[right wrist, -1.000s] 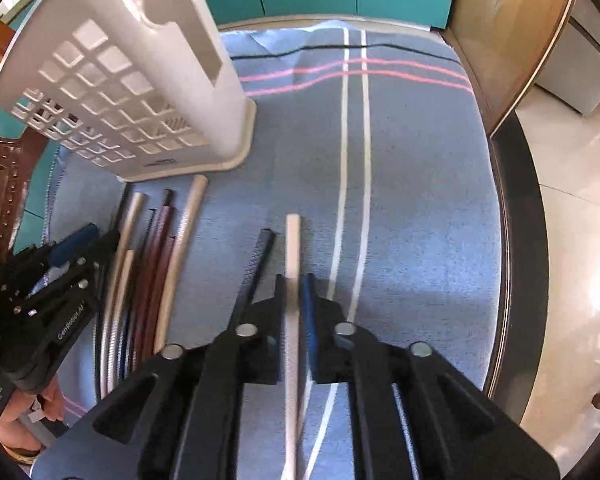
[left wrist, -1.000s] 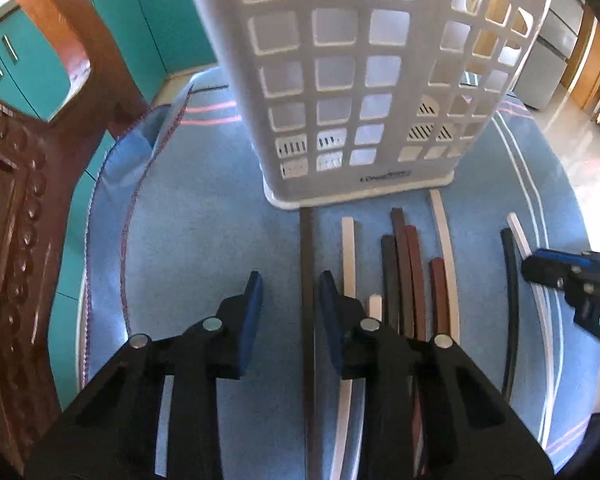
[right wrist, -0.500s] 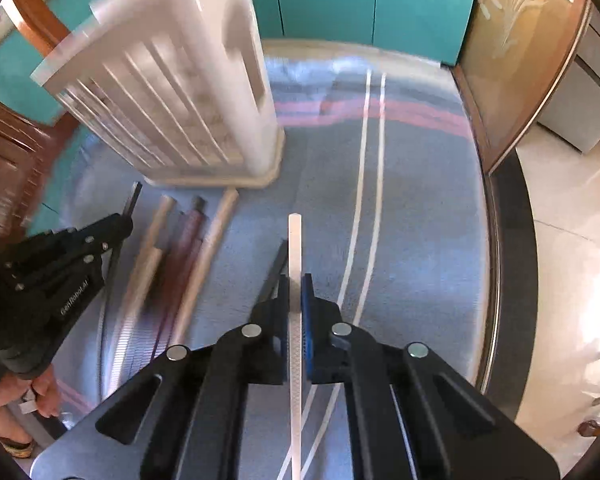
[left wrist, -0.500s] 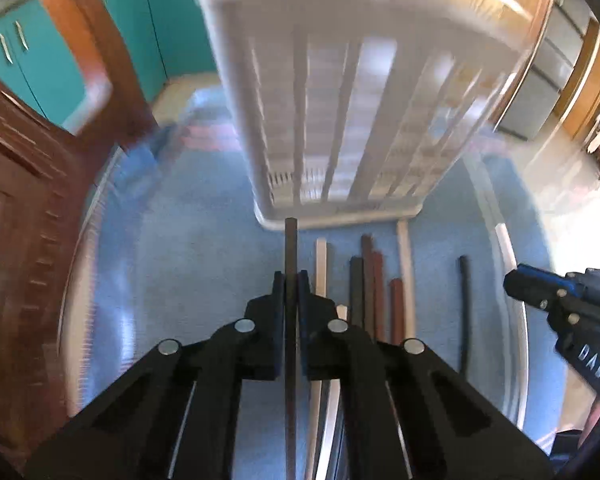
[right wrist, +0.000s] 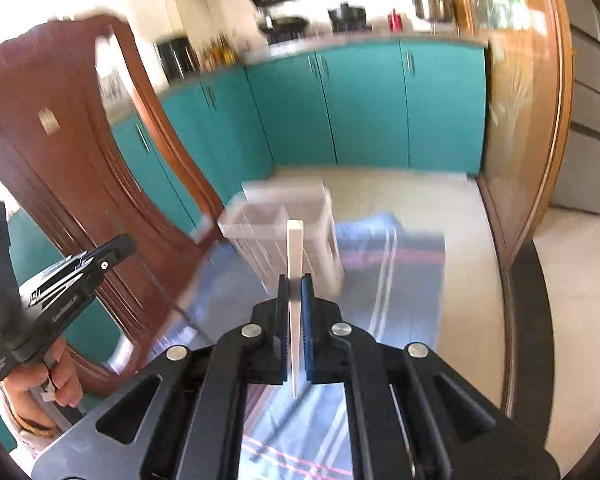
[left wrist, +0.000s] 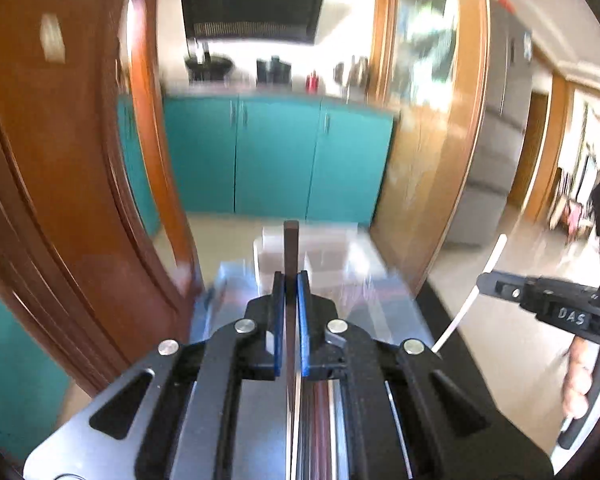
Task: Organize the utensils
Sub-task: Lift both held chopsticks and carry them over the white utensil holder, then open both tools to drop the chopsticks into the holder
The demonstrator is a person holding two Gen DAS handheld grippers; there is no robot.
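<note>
My left gripper (left wrist: 291, 280) is shut on a dark brown chopstick (left wrist: 290, 246), held high with its tip over the blurred white utensil basket (left wrist: 316, 256). My right gripper (right wrist: 294, 282) is shut on a white chopstick (right wrist: 294, 256), also lifted, with its tip in front of the white basket (right wrist: 283, 232) and its open compartments. The right gripper shows in the left wrist view (left wrist: 540, 300) with the white chopstick (left wrist: 472, 296) slanting down from it. The left gripper shows in the right wrist view (right wrist: 111, 252). More chopsticks (left wrist: 320, 420) lie below on the table.
The blue striped cloth (right wrist: 400, 280) covers the round table, whose dark edge (right wrist: 528, 300) curves at the right. A carved wooden chair back (right wrist: 59, 160) stands at the left. Teal cabinets (right wrist: 360, 100) and a kitchen counter are behind.
Both grippers have risen from the table with their chopsticks and tilted up. The views now look across the kitchen, with the basket low and blurred below the chopstick tips.
</note>
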